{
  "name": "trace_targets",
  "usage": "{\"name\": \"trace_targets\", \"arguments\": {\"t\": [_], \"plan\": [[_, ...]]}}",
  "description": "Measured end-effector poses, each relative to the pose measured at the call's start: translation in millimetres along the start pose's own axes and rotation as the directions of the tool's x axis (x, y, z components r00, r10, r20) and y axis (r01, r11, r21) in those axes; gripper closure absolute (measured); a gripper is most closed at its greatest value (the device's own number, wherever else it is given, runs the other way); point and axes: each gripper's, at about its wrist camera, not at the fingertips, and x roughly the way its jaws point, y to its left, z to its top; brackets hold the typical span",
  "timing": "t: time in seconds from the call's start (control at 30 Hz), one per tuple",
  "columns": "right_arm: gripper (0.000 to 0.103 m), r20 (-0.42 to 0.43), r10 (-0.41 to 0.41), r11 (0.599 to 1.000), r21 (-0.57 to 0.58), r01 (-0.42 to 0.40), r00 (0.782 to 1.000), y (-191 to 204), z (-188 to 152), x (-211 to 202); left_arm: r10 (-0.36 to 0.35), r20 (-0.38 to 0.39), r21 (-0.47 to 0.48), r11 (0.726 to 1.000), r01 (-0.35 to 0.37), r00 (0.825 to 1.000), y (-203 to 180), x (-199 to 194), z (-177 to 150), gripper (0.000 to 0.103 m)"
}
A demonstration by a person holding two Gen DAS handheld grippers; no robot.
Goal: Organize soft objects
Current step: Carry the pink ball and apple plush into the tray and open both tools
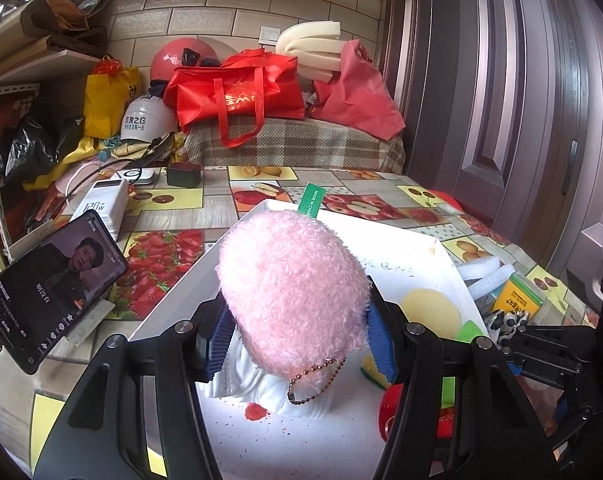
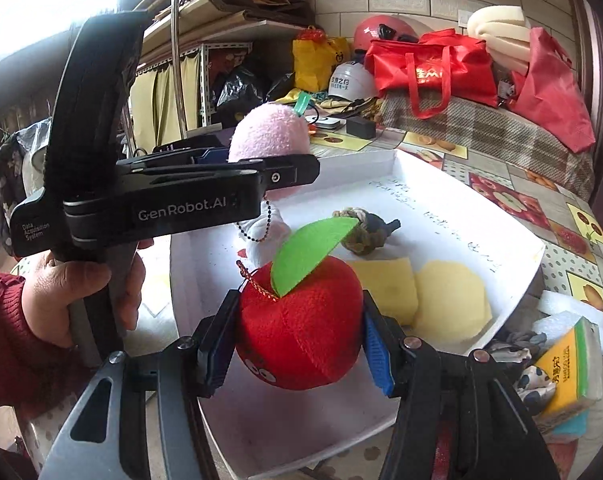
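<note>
So the left hand-held gripper (image 1: 297,336) is pinching a fluffy pink plush (image 1: 293,288), blue pads squeezed into both sides, held just above the white tray (image 1: 441,256). A green tag (image 1: 311,199) sticks out of the plush's far end and a bead chain (image 1: 313,380) dangles off the near end. The right hand-held gripper (image 2: 299,344) is clamped on a red plush apple (image 2: 301,324) with a green felt leaf (image 2: 309,252), also over the tray's near end.

Already lying in the tray: a square yellow sponge (image 2: 385,288), a round pale yellow sponge (image 2: 453,300) touching it, and a small knotted rope toy (image 2: 365,232) further back.

The tray is pretty boxed in. A phone (image 1: 49,284) is propped up on the fruit-print tabletop (image 1: 169,248) to its left, with a white power bank (image 1: 101,204) behind that. On the right edge there's white foam strips (image 1: 489,276), a yellow-green sponge pack (image 2: 573,364) and some patterned cloth (image 2: 535,380) crammed close to the rim. Red bags (image 1: 237,92) and helmets are piled at the back.

From the right wrist view, the left gripper's body and the hand (image 2: 81,296) in a red sleeve block the tray's left side.
</note>
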Motion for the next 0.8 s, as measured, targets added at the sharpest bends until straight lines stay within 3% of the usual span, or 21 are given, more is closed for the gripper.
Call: {"name": "trace_targets", "arguments": {"t": [0.13,0.27,0.4,0.63,0.8], "plan": [[0.047,-0.053,0.008,1.000,0.026,-0.007,0.999,-7,2,14,-0.001,0.005,0.009,1.000,0.001,1.000,0,-3,-1,0.045],[0.047,-0.052,-0.089,0.992,0.087,0.093,0.995,-28,9,23,0.001,0.009,0.018,1.000,-0.001,1.000,-2,-3,0,0.045],[0.047,-0.035,-0.175,0.952,0.248,0.179,0.984,-62,11,20,0.004,0.002,0.018,1.000,-0.004,1.000,-2,-3,0,0.045],[0.047,0.104,-0.171,0.950,0.281,0.136,0.980,-51,13,-2,0.026,-0.004,0.042,0.999,-0.026,1.000,-9,8,5,0.045],[0.047,0.101,-0.169,0.953,0.271,0.136,0.980,-45,18,3,0.041,0.000,0.054,0.998,-0.041,0.999,-12,11,6,0.043]]}}
